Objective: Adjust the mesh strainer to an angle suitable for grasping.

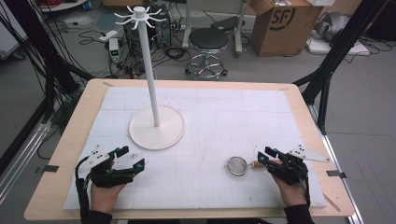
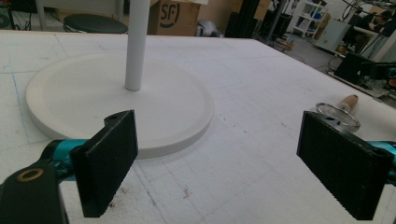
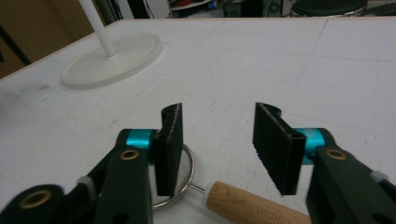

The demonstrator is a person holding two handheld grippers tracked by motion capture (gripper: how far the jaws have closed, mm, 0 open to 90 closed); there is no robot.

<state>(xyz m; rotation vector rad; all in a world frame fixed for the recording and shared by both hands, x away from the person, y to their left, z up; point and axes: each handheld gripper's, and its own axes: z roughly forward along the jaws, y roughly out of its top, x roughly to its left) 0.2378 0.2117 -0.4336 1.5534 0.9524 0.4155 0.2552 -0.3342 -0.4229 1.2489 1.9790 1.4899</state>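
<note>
Right gripper (image 3: 217, 149): jaws parted, nothing pressed between them, hovering over the wooden handle (image 3: 252, 205) of a small mesh strainer (image 1: 237, 165); the left jaw stands in front of the strainer's metal ring, contact not discernible.
Strainer: lies flat on the white gridded mat (image 1: 210, 140), near the right front of the tabletop (image 1: 74, 121), handle pointing toward the right gripper.
Left gripper (image 2: 215, 158): jaws wide apart, empty, low over the mat, well apart from the strainer.
White hook stand (image 1: 156, 126): round base just beyond the left gripper, upright pole, hooked crown at top.
</note>
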